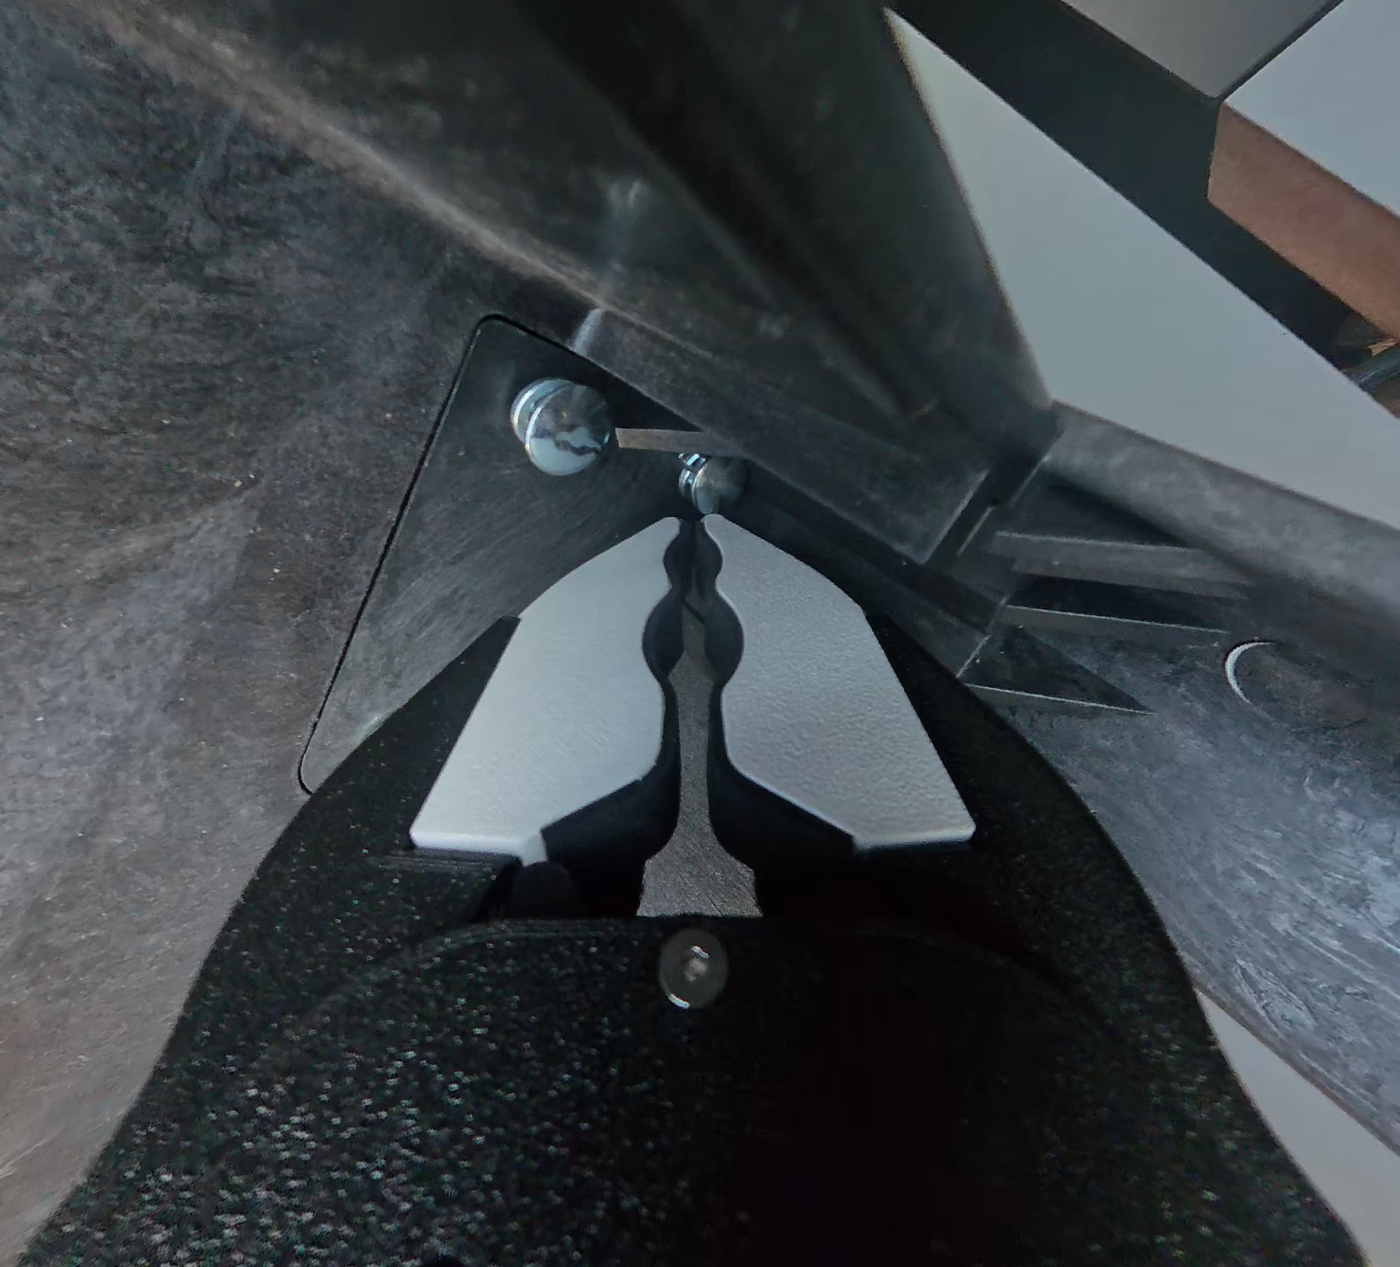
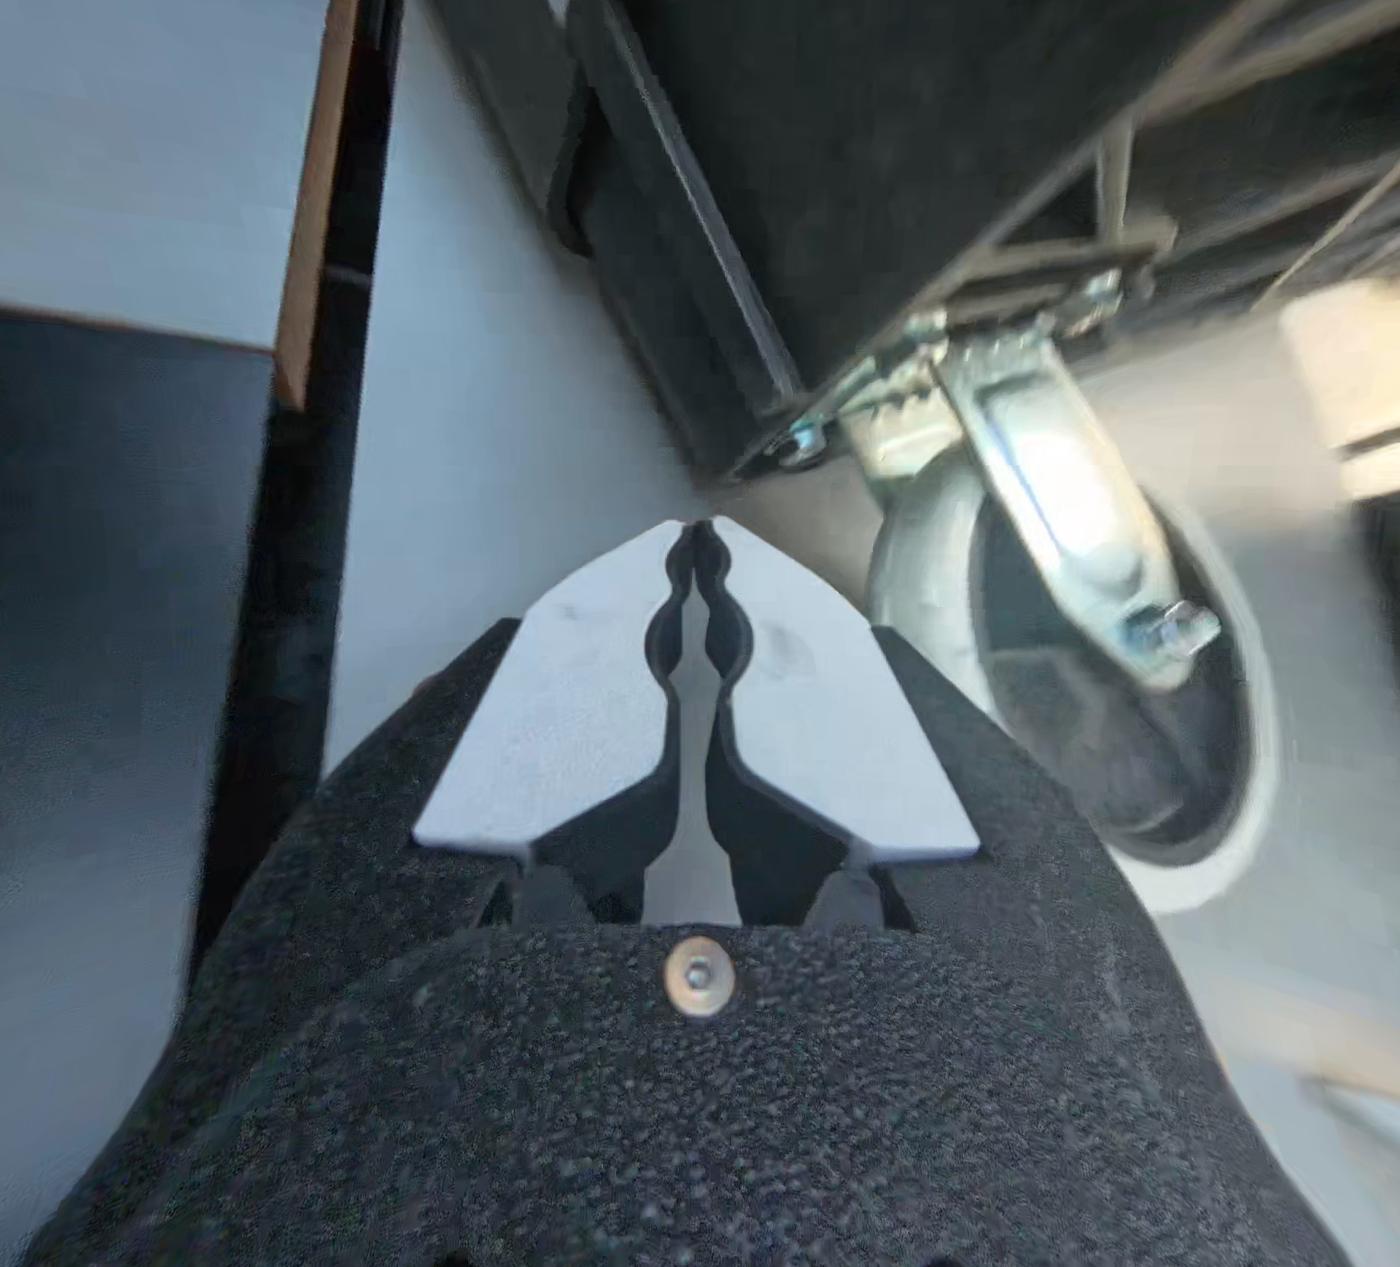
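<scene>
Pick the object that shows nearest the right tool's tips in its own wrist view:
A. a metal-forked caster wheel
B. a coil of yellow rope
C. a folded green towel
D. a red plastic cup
A: a caster wheel in a shiny metal fork sits just to the right of the right tool, mounted under a black frame; no cup, towel or rope shows.

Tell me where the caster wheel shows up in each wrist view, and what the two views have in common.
Left wrist view: the caster wheel is not in it; the shut left gripper points at a black corner plate with two screws.
Right wrist view: the caster wheel sits right of centre, beside the shut, empty right gripper.
Shared landmark: apparently the black metal frame, though the match is uncertain.
</scene>
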Demonstrator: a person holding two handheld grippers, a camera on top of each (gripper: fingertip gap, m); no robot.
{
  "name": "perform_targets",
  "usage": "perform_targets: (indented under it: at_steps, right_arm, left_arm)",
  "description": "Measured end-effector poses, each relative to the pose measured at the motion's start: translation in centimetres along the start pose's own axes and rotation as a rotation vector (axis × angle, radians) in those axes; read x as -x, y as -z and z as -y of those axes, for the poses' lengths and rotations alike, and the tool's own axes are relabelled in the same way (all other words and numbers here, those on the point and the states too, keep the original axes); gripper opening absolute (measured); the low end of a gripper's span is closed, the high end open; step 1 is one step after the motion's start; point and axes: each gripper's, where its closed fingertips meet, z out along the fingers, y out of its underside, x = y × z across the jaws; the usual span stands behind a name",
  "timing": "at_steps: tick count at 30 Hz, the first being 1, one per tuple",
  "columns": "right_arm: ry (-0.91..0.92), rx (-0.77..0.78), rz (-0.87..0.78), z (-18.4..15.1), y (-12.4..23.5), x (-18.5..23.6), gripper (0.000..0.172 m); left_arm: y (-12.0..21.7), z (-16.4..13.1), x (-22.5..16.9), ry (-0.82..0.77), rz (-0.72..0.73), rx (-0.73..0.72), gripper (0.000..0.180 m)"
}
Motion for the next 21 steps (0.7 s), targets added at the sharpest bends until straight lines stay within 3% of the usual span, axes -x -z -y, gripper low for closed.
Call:
perform_targets:
  at_steps: [5,7,10,11,15,21]
  right_arm:
    - [-0.835,-0.053,0.085,-1.0,-0.7,-0.3,0.000]
    - [-1.181,-0.181,0.166,0.0,-0.9,-0.8,0.003]
    - [-1.577,-0.497,0.295,1.6,-1.1,-2.1,0.006]
    - [-1.657,-0.545,0.280,1.3,-1.3,-2.6,0.011]
    - [-1.739,-0.596,0.146,0.4,-1.4,-3.6,0.001]
    - [-1.749,-0.584,0.225,1.1,-2.0,-3.2,0.000]
  left_arm:
    - [0.0,0.0,0.0,0.003,0.001,0.002,0.000]
    - [0.0,0.0,0.0,0.005,0.002,0.006,0.000]
    - [0.0,0.0,0.0,0.005,0.006,0.010,0.000]
    - [0.0,0.0,0.0,0.007,0.005,0.009,0.000]
    - [0.0,0.0,0.0,0.012,0.002,0.006,0.000]
    - [0.0,0.0,0.0,0.009,0.004,0.008,0.000]
